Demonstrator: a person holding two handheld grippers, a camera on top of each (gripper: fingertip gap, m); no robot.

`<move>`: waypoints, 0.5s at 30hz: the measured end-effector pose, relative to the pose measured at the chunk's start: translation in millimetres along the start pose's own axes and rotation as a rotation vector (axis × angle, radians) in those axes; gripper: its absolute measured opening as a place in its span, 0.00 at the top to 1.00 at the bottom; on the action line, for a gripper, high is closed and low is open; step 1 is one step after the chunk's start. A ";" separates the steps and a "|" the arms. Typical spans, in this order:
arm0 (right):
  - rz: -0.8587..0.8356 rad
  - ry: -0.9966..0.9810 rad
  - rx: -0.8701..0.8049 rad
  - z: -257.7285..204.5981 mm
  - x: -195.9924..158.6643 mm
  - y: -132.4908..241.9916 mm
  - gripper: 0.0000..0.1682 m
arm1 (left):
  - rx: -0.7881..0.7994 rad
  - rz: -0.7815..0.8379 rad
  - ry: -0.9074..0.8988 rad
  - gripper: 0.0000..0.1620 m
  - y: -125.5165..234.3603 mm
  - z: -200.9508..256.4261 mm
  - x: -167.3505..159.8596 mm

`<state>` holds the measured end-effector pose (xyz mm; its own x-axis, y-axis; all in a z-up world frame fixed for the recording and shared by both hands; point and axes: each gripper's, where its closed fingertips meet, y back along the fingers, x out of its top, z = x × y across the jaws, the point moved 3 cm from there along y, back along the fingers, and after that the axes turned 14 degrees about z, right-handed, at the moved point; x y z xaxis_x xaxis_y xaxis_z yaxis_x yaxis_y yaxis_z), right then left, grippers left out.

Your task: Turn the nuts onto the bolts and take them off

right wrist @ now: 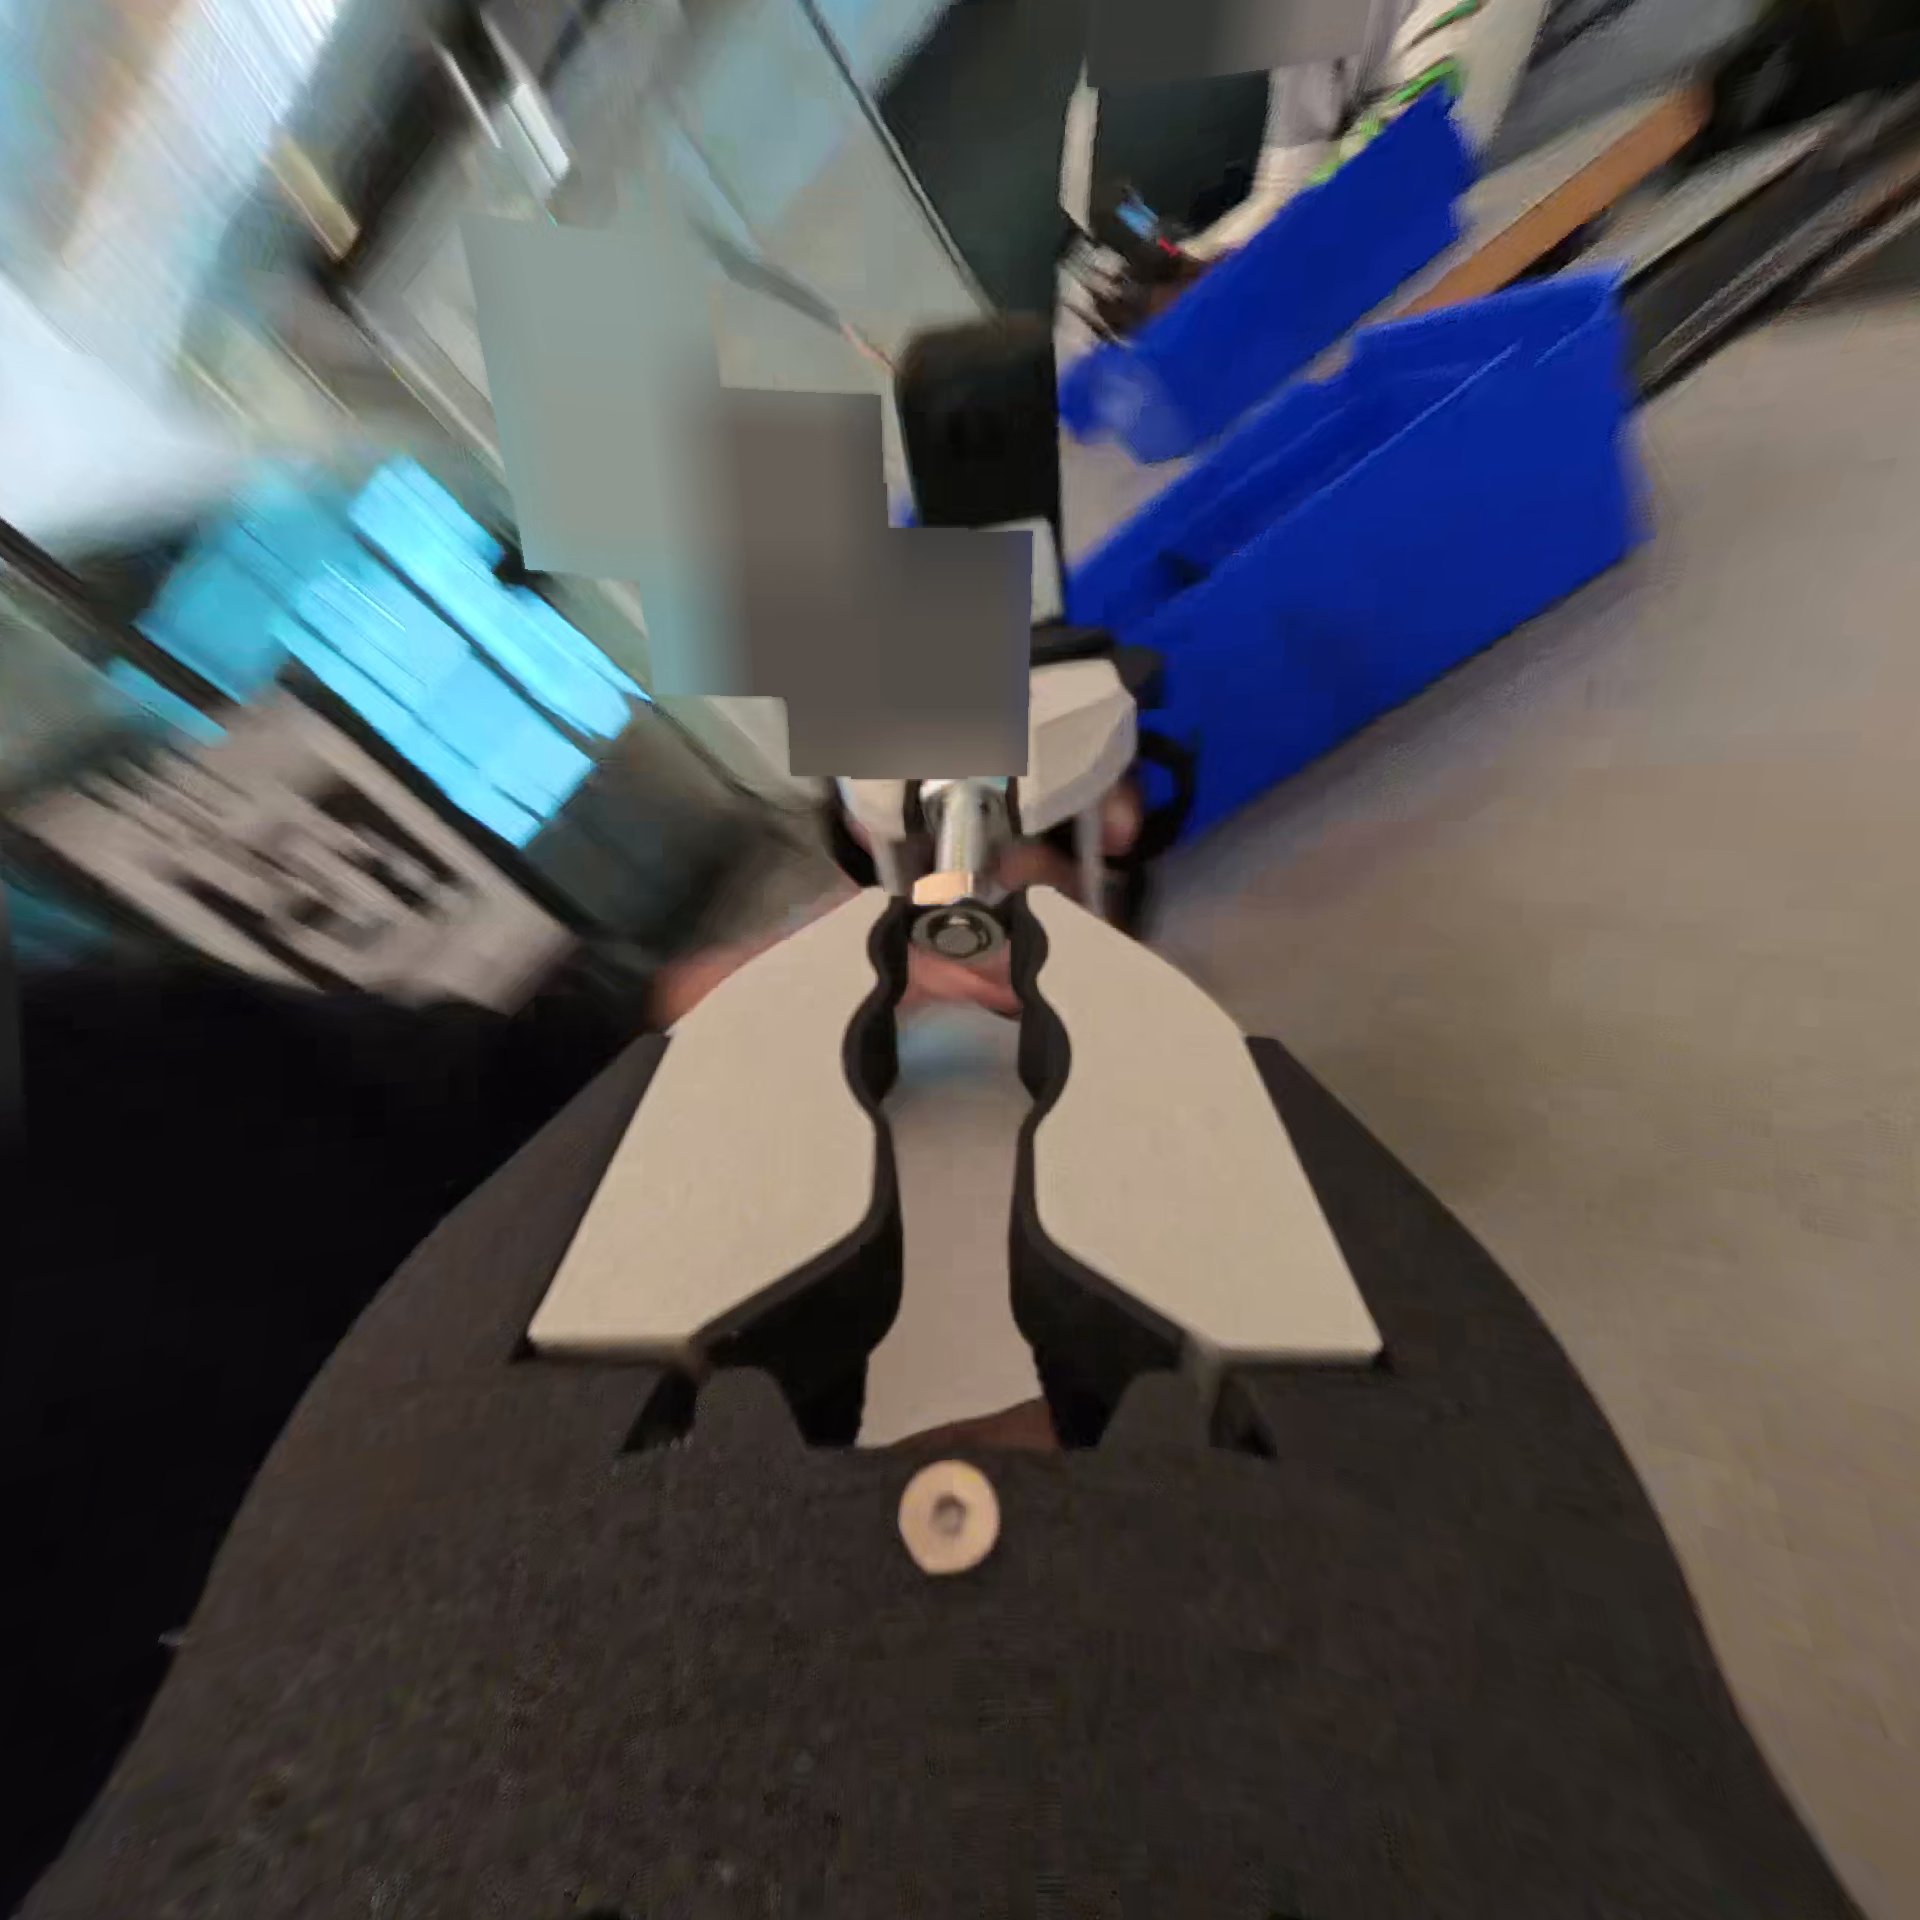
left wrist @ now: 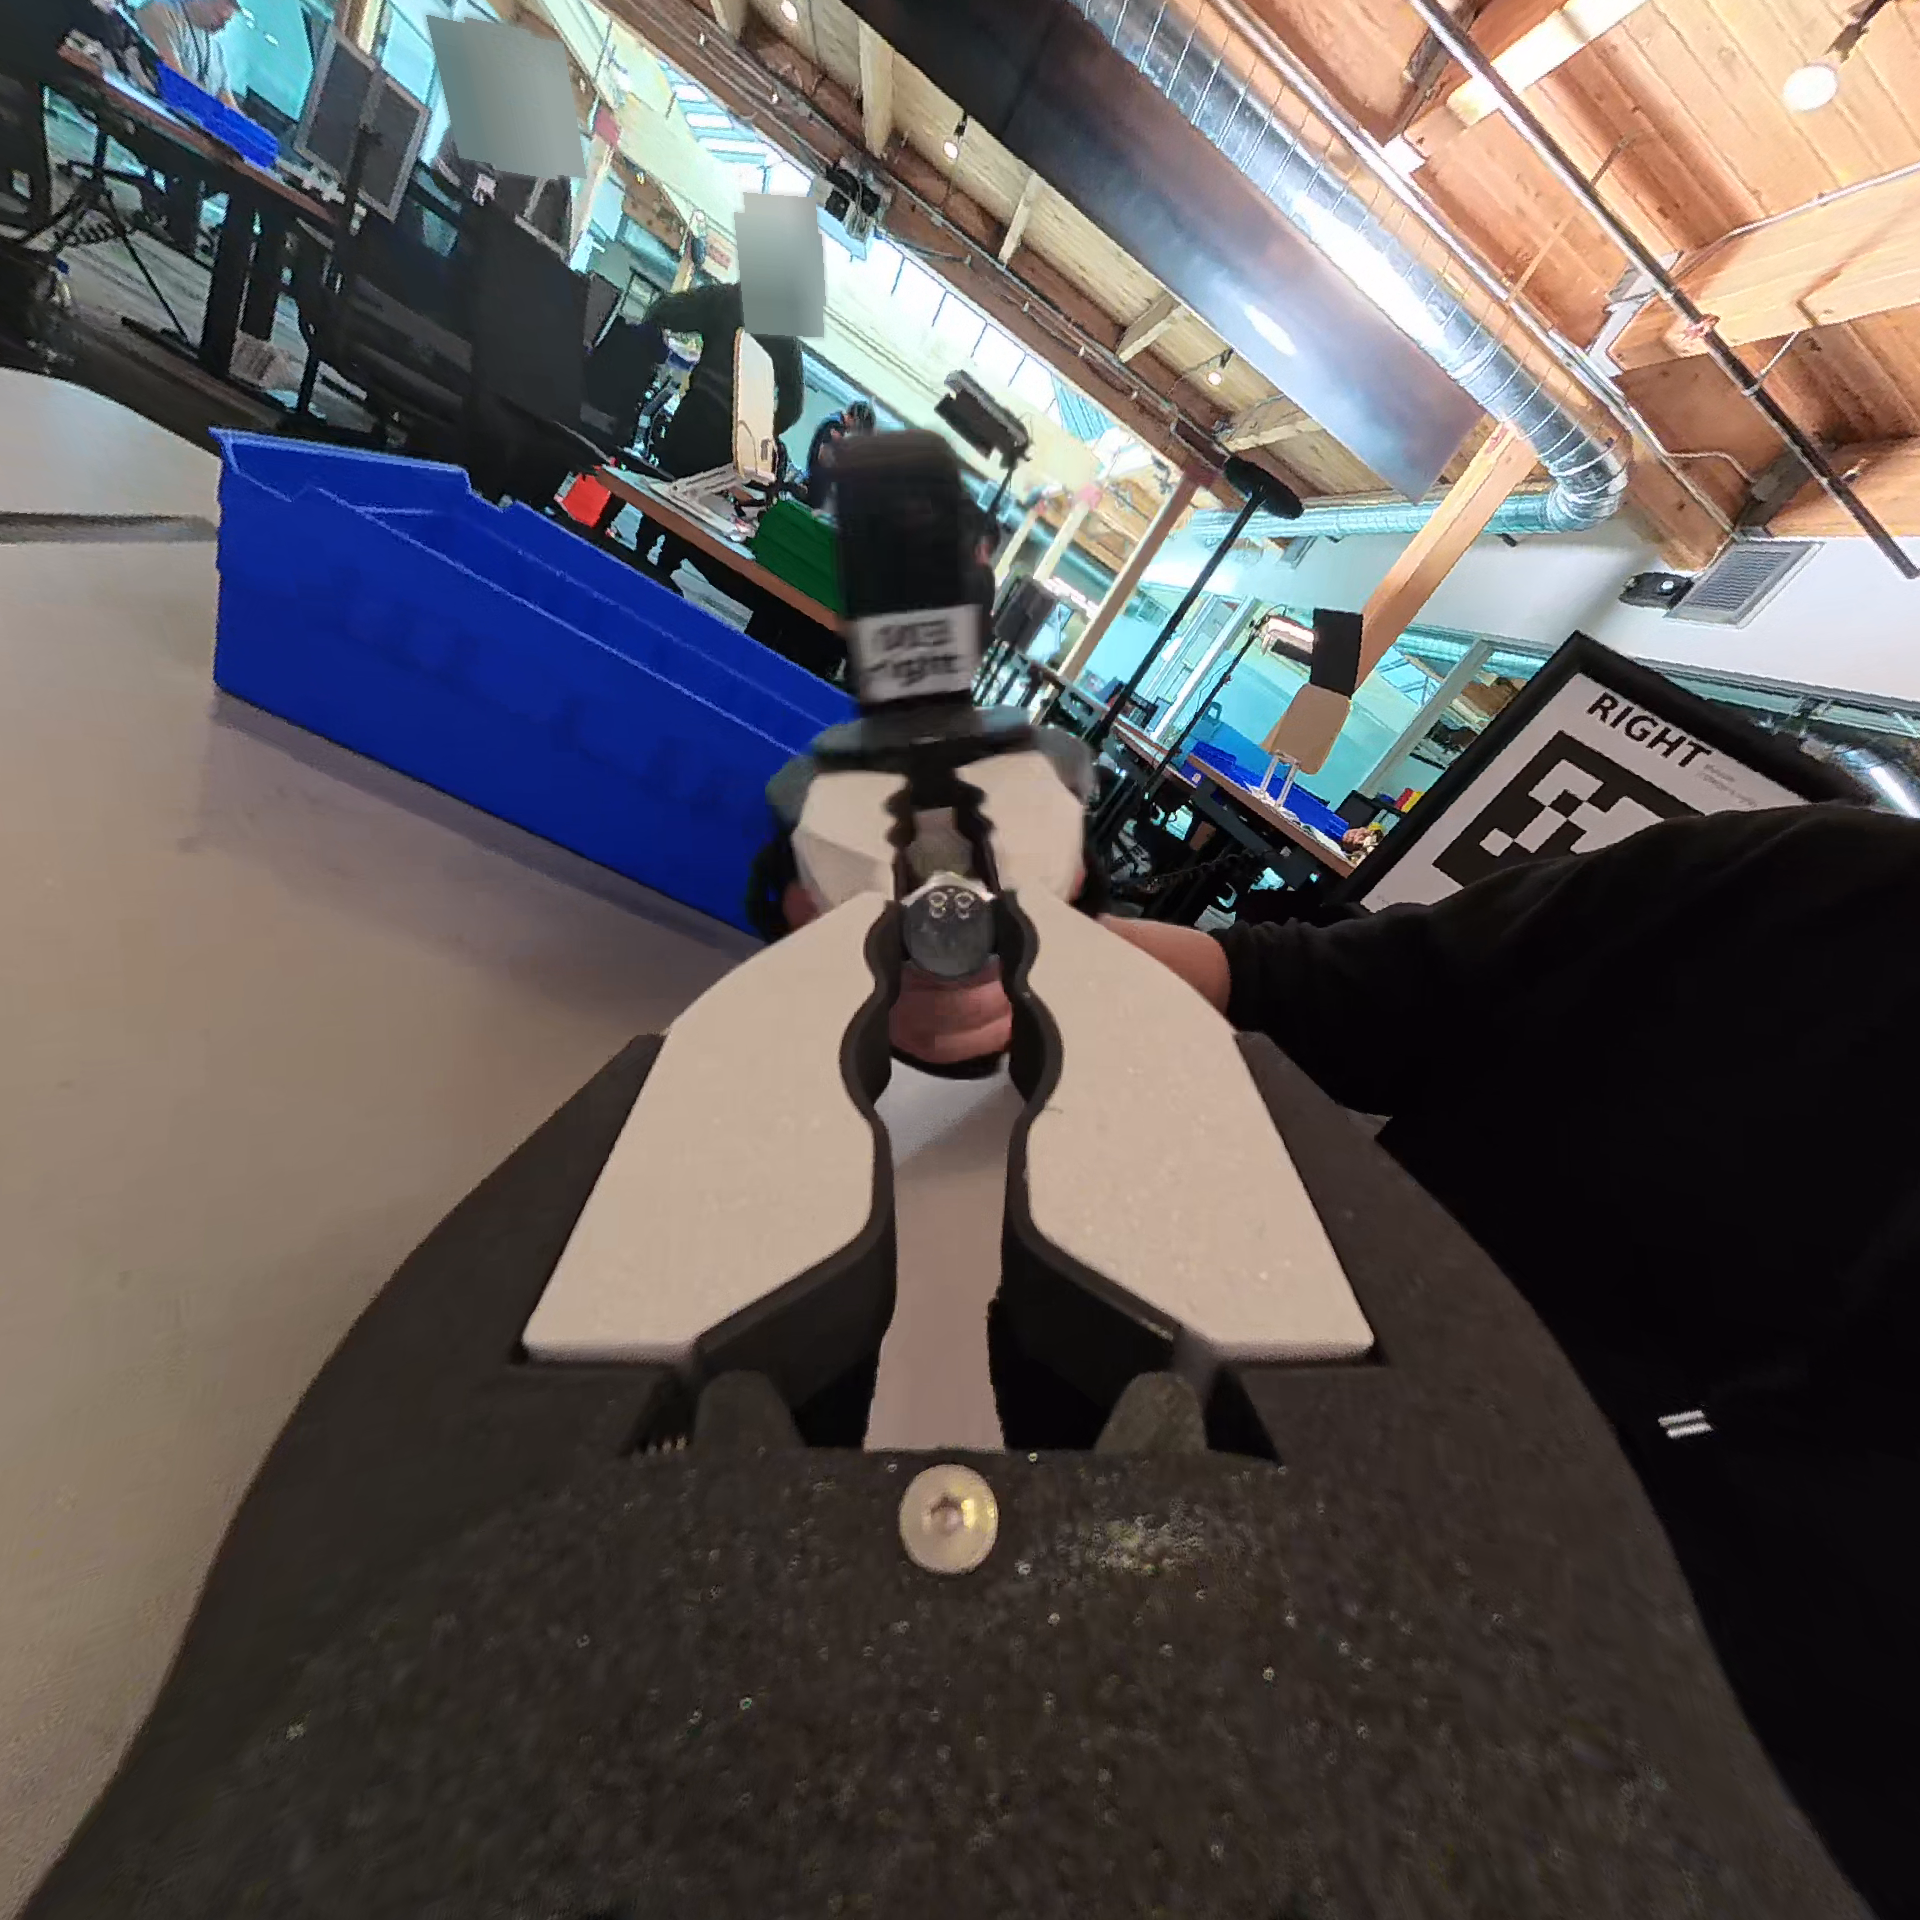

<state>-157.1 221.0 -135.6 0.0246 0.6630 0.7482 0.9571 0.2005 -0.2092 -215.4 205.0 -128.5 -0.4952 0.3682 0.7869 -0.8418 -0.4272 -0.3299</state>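
In the left wrist view my left gripper (left wrist: 948,930) is shut on the silver hex head of a bolt (left wrist: 945,923), seen end-on. The right gripper (left wrist: 938,836) faces it just beyond, closed around the far end of the bolt; the nut is mostly hidden there. In the right wrist view my right gripper (right wrist: 951,935) is shut on a silver nut (right wrist: 951,932), seen end-on at its tips. The bolt shaft (right wrist: 961,821) runs from the nut to the left gripper (right wrist: 966,800), whose fingers hold its far end. Both are held in the air above the table.
A blue plastic bin (left wrist: 488,644) stands on the pale table (left wrist: 208,935) to the left, and also shows in the right wrist view (right wrist: 1382,540). A black-sleeved arm (left wrist: 1558,987) comes in from the right. A framed marker board (left wrist: 1621,790) stands behind it. The right wrist view is motion-blurred.
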 end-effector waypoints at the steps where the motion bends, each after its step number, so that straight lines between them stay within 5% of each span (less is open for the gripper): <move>1: 0.086 -0.245 0.054 1.3 7.6 -0.5 0.89 | 0.007 0.000 -0.004 0.90 -0.1 -0.2 0.4; 3: 0.166 -0.556 0.133 6.0 11.7 -1.2 0.89 | 0.031 -0.011 -0.029 0.90 -0.7 -2.6 -2.1; 4: 0.169 -0.538 0.154 5.8 9.3 -1.5 0.89 | 0.024 -0.005 -0.013 0.90 -0.1 -2.4 -1.5; 7: 0.122 -0.203 0.027 10.0 0.0 -3.4 0.72 | 0.032 0.016 0.003 0.90 4.0 -5.9 1.6; 15: -0.117 0.985 -0.263 9.4 -5.1 3.6 0.74 | 0.013 -0.028 0.016 0.90 1.7 -4.4 -4.9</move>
<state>-156.4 225.2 -146.1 0.0400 -0.2606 0.9646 0.9988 -0.0170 -0.0460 -215.3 206.1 -135.2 -0.4752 0.3930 0.7872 -0.8523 -0.4277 -0.3010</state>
